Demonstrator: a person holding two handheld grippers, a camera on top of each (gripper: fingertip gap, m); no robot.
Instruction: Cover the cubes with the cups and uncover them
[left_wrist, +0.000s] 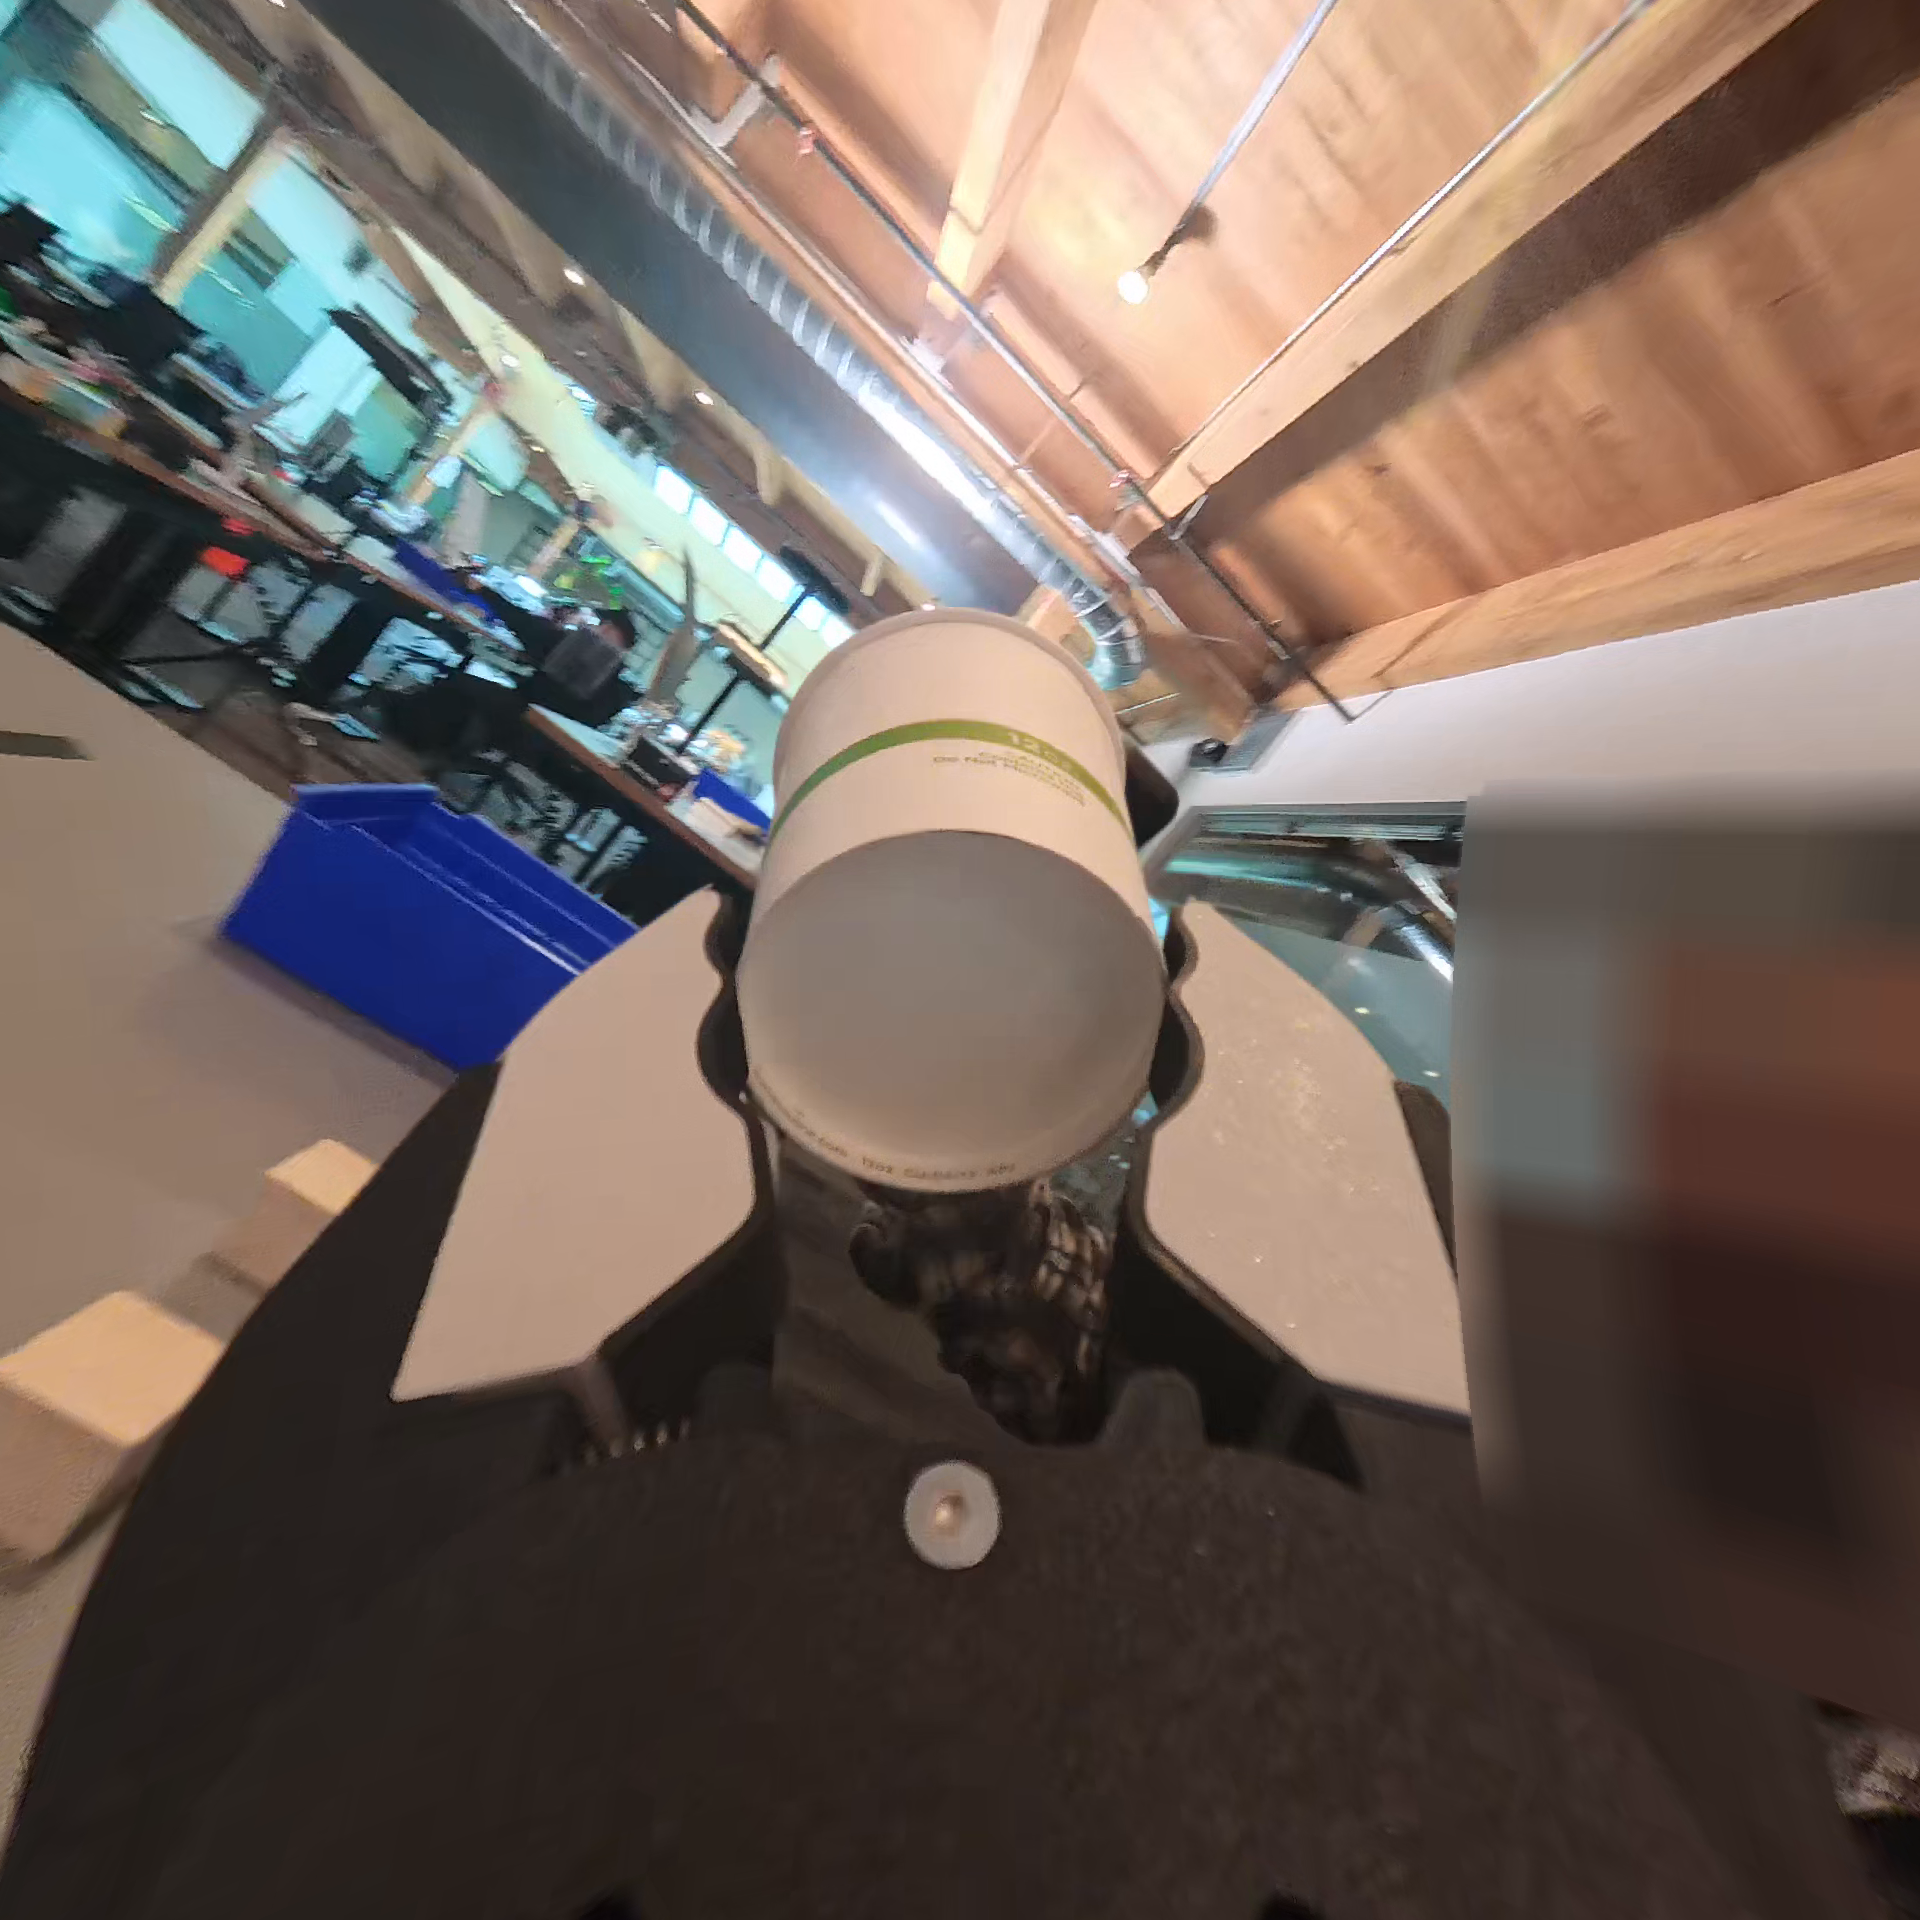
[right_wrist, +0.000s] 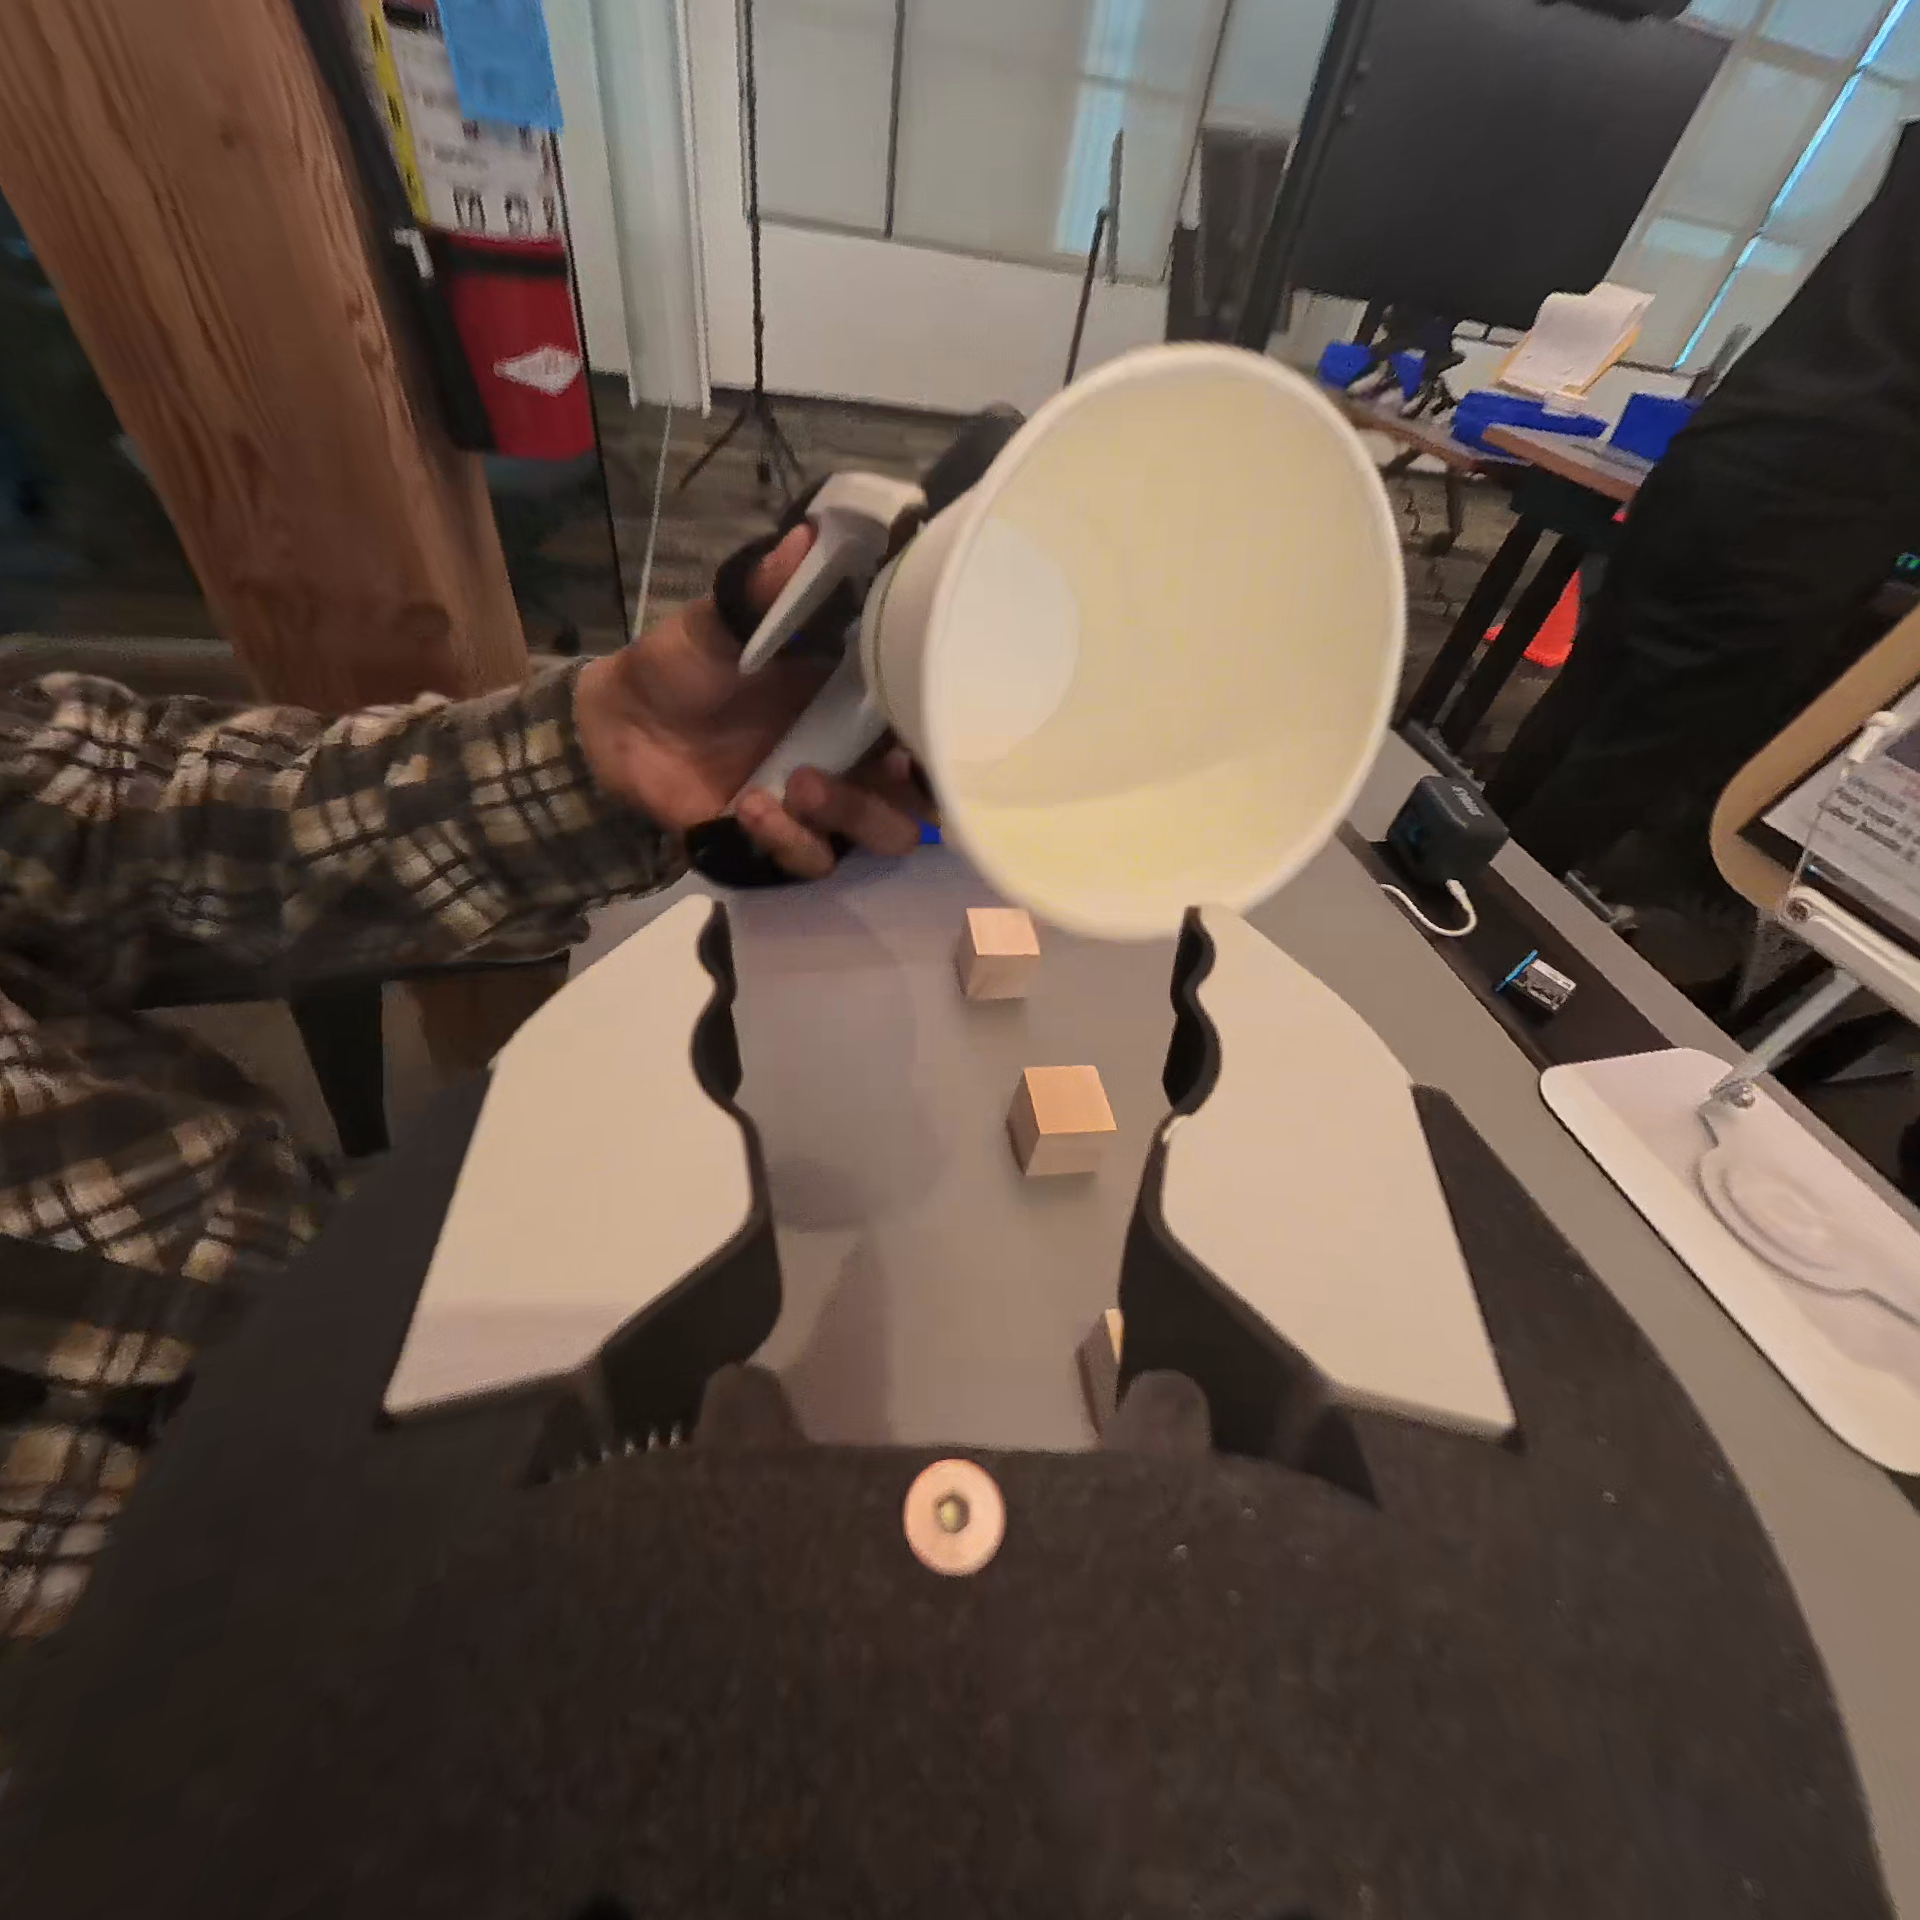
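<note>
While clamped on one smooth white paper cup (left_wrist: 940, 894) with a green band, left gripper (left_wrist: 951, 997) tilted ceilingward, cup's flared mouth facing right gripper (right_wrist: 951, 1039), spread wide and empty above three pale wooden cubes (right_wrist: 1060, 1120) bare on matte grey table (right_wrist: 831, 1091).

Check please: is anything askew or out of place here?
The paper cup is held sideways in the air by the left gripper, with its open mouth facing the right gripper. All wooden cubes are uncovered.

A blue bin (left_wrist: 416, 925) sits on the grey surface (left_wrist: 125, 935); a red fire extinguisher (right_wrist: 520, 343) hangs beside a wooden post (right_wrist: 239, 343).
</note>
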